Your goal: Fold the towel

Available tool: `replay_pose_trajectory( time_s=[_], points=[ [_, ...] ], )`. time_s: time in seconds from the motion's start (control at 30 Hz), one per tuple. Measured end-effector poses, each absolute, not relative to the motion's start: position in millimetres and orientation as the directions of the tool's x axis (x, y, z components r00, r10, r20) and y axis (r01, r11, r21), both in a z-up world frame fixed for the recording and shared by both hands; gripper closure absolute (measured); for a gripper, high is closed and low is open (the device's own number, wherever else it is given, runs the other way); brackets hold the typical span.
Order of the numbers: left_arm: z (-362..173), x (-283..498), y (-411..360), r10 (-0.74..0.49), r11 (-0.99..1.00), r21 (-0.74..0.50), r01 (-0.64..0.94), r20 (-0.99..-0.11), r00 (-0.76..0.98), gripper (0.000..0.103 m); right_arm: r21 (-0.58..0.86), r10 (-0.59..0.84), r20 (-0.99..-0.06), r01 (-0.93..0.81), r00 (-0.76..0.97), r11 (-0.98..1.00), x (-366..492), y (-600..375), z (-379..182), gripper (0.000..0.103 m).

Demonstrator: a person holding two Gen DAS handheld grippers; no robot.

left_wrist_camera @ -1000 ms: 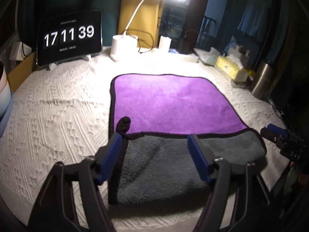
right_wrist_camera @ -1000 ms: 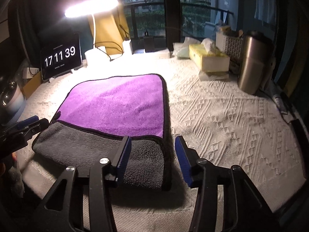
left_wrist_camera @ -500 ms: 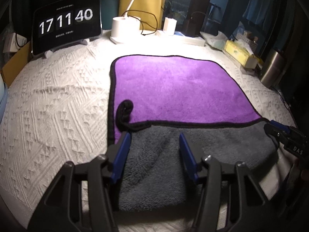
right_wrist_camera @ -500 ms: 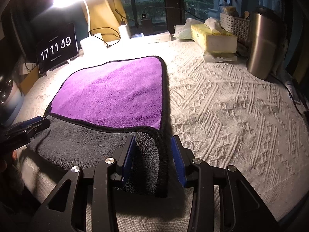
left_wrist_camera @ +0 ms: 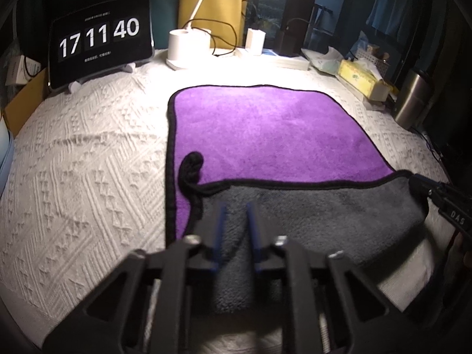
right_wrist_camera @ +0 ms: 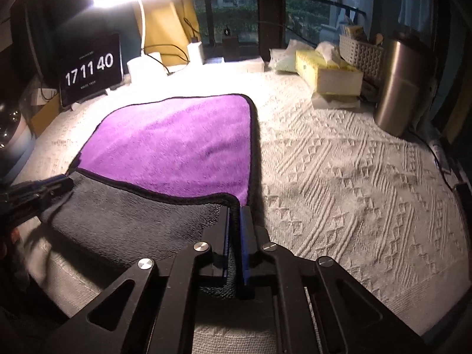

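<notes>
A towel, purple on top and grey underneath, lies on a white textured cloth. Its near edge is turned over, showing a grey band with black trim. A black hanging loop sits at the band's left end. My left gripper is shut on the grey band near its left corner. My right gripper is shut on the band's right corner. The purple side also shows in the right wrist view. Each gripper's tip shows at the edge of the other view.
A clock tablet and a white lamp base stand at the back. A yellow tissue box, a white basket and a steel tumbler stand at the right. A cup stands far left.
Both grippers moved forward over the towel's near corners and closed from wide open onto the grey folded band. The clock went from 17:11:39 to 17:11:40.
</notes>
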State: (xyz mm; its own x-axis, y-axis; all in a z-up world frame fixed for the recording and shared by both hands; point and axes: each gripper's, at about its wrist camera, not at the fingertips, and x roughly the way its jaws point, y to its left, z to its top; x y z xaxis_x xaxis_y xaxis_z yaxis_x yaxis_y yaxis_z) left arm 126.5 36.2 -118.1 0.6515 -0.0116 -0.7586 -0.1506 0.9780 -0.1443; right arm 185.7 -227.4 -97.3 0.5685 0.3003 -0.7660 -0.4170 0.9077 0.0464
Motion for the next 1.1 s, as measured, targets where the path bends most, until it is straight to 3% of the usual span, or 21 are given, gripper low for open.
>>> replay_pose_trajectory(
  time_s=[0.3, 0.6, 0.8, 0.93, 1.0, 1.07, 1.1],
  points=[
    [-111, 121, 43, 0.045, 0.976, -0.107, -0.188, -0.75, 0.66, 0.091, 0.048, 0.314, -0.749, -0.426, 0.583, 0.904, 178, -227, -89, 0.097],
    [-122, 130, 41, 0.11, 0.982, -0.01, -0.189, -0.782, 0.614, 0.081, 0.053, 0.335, -0.733, -0.442, 0.592, 0.896, 175, -225, -83, 0.097],
    [-119, 131, 46, 0.076, 0.978, -0.056, -0.199, -0.798, 0.598, 0.079, 0.056, 0.348, -0.729, -0.455, 0.589, 0.888, 173, -222, -82, 0.097],
    [-117, 129, 49, 0.05, 0.975, -0.094, -0.202, -0.793, 0.607, 0.073, 0.061, 0.35, -0.729, -0.454, 0.588, 0.889, 173, -222, -83, 0.097],
    [-115, 128, 53, 0.012, 0.971, -0.139, -0.196, -0.787, 0.617, 0.067, 0.063, 0.351, -0.73, -0.454, 0.586, 0.889, 173, -223, -83, 0.097],
    [-115, 128, 56, -0.023, 0.967, -0.175, -0.183, -0.782, 0.623, 0.051, 0.064, 0.352, -0.73, -0.454, 0.587, 0.889, 173, -223, -83, 0.097],
    [-118, 129, 55, -0.033, 0.969, -0.176, -0.174, -0.788, 0.615, 0.051, 0.063, 0.351, -0.729, -0.454, 0.587, 0.889, 173, -223, -84, 0.097]
  ],
)
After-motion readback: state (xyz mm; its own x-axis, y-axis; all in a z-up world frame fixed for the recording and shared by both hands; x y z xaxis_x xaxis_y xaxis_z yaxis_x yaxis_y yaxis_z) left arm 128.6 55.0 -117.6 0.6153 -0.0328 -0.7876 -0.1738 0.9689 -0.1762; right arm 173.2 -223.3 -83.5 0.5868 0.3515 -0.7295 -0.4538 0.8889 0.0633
